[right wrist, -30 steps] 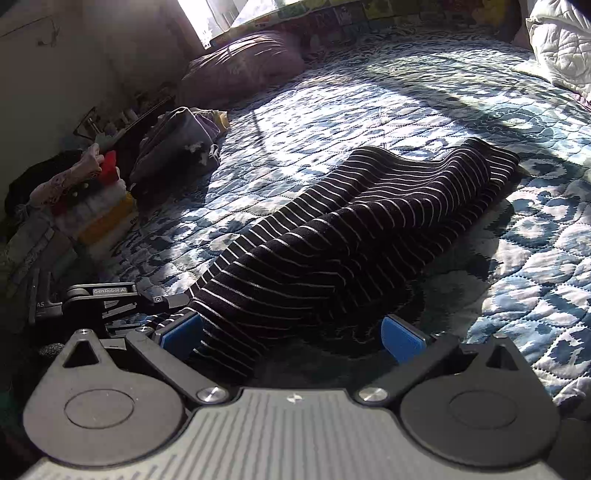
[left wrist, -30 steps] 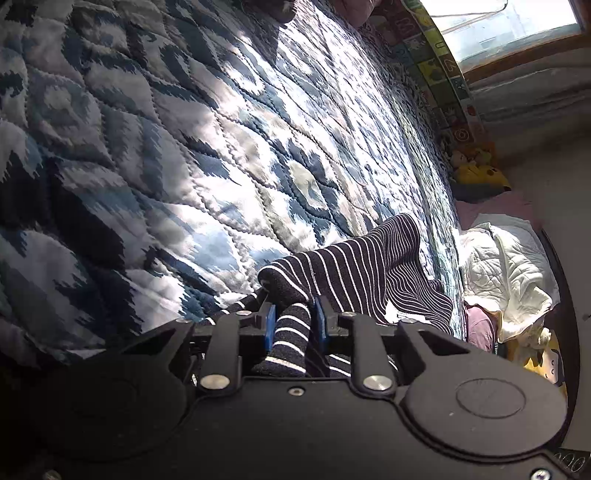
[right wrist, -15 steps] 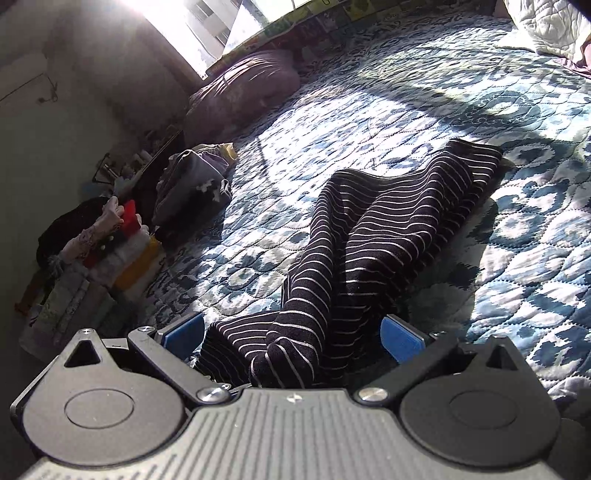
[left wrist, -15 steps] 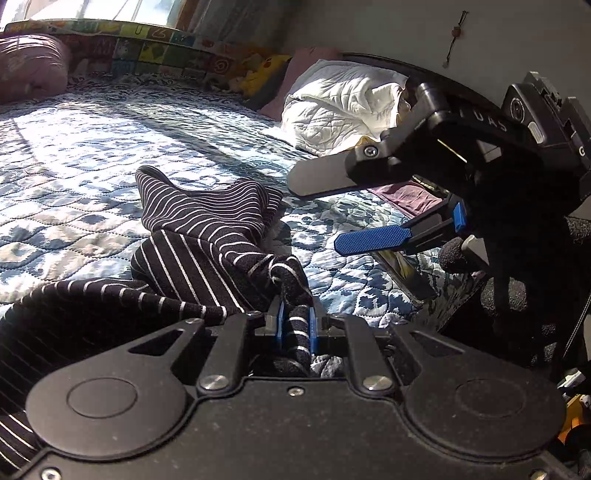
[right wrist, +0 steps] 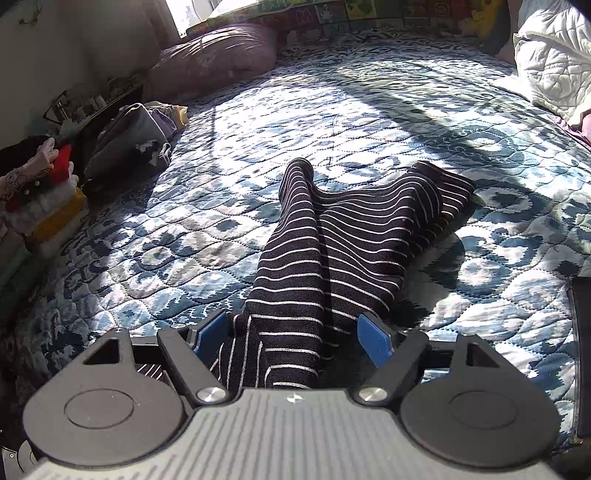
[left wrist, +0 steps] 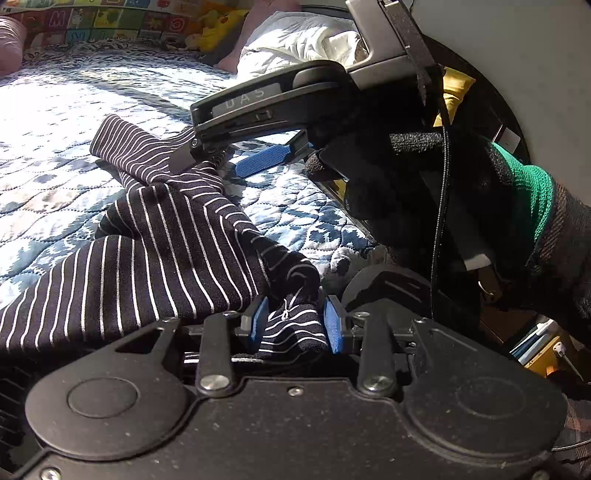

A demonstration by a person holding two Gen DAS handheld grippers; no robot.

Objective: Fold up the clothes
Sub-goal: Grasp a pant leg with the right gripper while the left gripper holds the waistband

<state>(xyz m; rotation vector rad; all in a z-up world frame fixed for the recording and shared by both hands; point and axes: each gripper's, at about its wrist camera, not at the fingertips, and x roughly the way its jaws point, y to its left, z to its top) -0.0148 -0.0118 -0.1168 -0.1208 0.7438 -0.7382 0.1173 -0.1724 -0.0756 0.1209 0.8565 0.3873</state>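
A black garment with thin white stripes [right wrist: 351, 229] lies lengthwise on the blue-and-white quilted bed [right wrist: 258, 110], its far end spread flat. My left gripper [left wrist: 295, 326] is shut on a thick bunched end of the garment [left wrist: 166, 240], with a blue pad against each side of the cloth. My right gripper [right wrist: 291, 336] stands open, and the garment's near part runs up between its wide-apart blue pads without being pinched. In the left wrist view the right gripper [left wrist: 221, 162] hovers just over the garment's far part, held by a black-gloved hand [left wrist: 424, 192].
A white quilted pillow [right wrist: 554, 62] lies at the bed's far right and a purple pillow [right wrist: 221, 55] at the far left. A grey clothes heap [right wrist: 129, 140] and stacked items [right wrist: 48, 192] sit along the left edge. A yellow plush toy [left wrist: 210, 29] rests by the headboard.
The left jaws stand wider apart than half a second ago, with the cloth still between them. The right gripper has come closer and lower over the garment. The garment's near part now rises between the right fingers.
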